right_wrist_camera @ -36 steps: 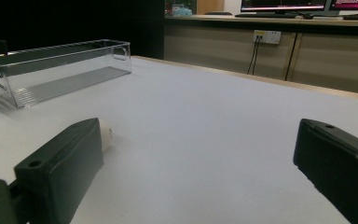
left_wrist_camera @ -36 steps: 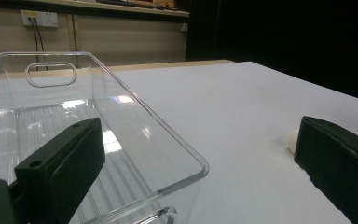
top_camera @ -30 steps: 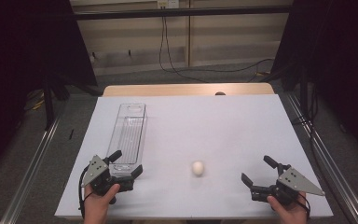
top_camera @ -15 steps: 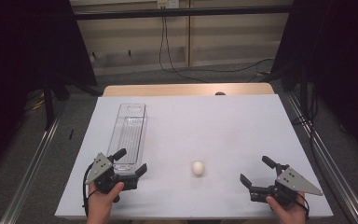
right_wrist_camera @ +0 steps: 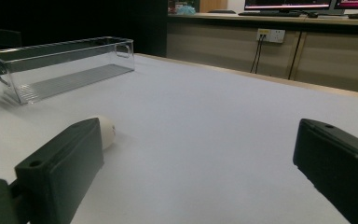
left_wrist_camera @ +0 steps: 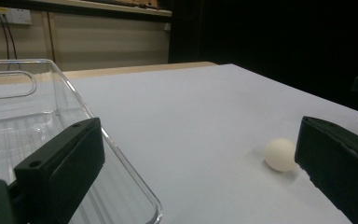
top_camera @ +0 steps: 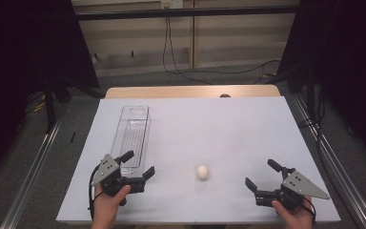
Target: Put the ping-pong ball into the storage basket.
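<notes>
White, small egg-shaped ball [top_camera: 202, 172] is lying between my left gripper [top_camera: 137, 165] and right gripper [top_camera: 263, 178], both gaping wide; clear long plastic bin [top_camera: 132, 133] is sitting beside the left.

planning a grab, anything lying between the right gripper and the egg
Nothing: in the high view only bare white table lies between the right gripper and the egg. Its jaws stand open.

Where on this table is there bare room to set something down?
Widest: the white table right of the clear bin, beyond the egg. Also free between the egg and the right gripper. Tightest: the near-left corner, where the left gripper sits at the bin's near end.
</notes>
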`<state>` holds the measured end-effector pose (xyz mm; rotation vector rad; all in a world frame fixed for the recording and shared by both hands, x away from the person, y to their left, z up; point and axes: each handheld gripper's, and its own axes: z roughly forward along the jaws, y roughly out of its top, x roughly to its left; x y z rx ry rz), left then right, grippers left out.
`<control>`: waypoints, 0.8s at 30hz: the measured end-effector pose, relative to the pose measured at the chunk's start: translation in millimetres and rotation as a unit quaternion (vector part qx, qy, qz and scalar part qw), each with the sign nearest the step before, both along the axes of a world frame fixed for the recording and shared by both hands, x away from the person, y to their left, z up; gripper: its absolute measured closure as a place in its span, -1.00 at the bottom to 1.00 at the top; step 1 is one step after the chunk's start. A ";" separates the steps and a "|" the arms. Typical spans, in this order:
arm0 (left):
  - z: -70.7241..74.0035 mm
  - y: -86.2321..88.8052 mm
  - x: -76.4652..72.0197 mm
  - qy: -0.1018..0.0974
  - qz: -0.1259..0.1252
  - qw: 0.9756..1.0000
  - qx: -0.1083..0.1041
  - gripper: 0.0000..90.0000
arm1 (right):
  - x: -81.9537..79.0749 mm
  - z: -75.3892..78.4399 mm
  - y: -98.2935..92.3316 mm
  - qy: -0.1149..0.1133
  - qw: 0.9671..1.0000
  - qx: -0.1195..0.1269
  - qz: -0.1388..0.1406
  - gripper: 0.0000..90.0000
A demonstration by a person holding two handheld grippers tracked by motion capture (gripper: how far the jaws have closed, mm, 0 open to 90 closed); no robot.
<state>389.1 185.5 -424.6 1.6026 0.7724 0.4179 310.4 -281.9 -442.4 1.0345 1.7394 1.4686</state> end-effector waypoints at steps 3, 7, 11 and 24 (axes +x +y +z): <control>0.7 -3.0 0.4 0.000 -0.004 1.000 0.004 -0.96 | -0.1 0.4 -0.1 -0.001 1.000 0.002 0.001 -0.97; 1.7 -5.1 0.8 0.000 -0.010 1.000 0.002 -0.96 | 0.2 0.4 0.4 -0.001 1.000 0.001 0.001 -0.97; 3.2 -7.1 0.6 0.005 -0.010 1.000 -0.005 -0.96 | 0.3 0.5 0.8 -0.002 1.000 0.003 0.002 -0.97; 7.7 -17.8 0.5 0.001 -0.013 1.000 -0.005 -0.96 | 1.0 1.4 1.2 -0.003 1.000 0.003 0.003 -0.96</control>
